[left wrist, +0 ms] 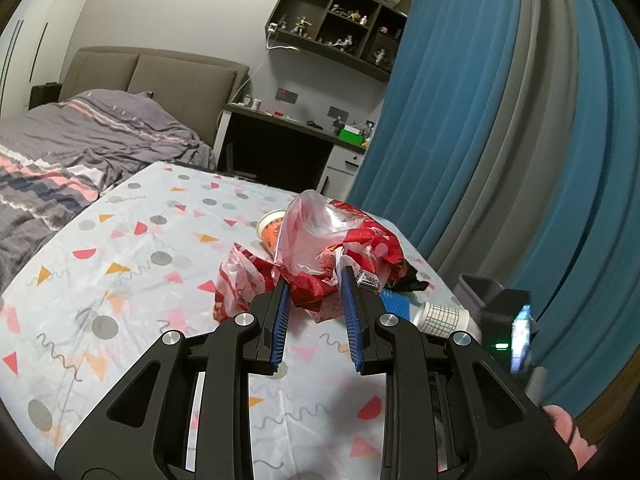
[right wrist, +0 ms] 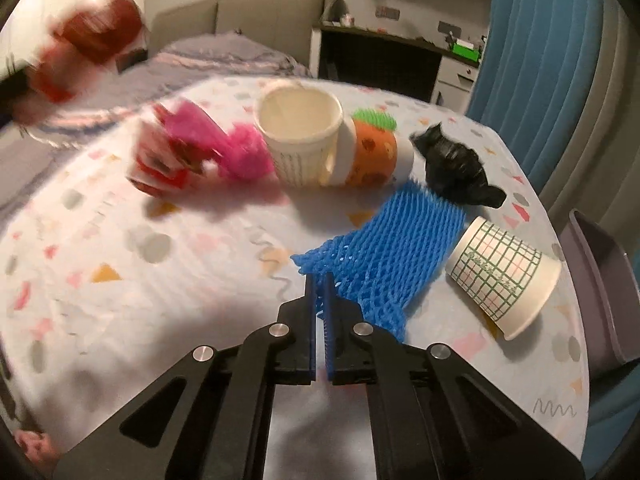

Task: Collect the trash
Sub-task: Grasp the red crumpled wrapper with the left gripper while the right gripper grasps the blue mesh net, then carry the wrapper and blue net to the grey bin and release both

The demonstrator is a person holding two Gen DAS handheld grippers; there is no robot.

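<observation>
— The right tongs point(right wrist: 319, 280) pinch a corner of the blue foam net point(right wrist: 384, 240) lying on the bench point(right wrist: 168, 280); lift slowly toward the grey bin point(right wrist: 600, 280).

— The left tongs point(left wrist: 316, 280) hold the red plastic bag point(left wrist: 320, 272) loosely, half closed; squeeze firmer.

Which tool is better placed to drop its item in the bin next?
Right, probably. The right tool is shut on the blue net, and the grey bin sits just past the table edge on its side. The left tool holds the red bag, farther from the bin.
</observation>
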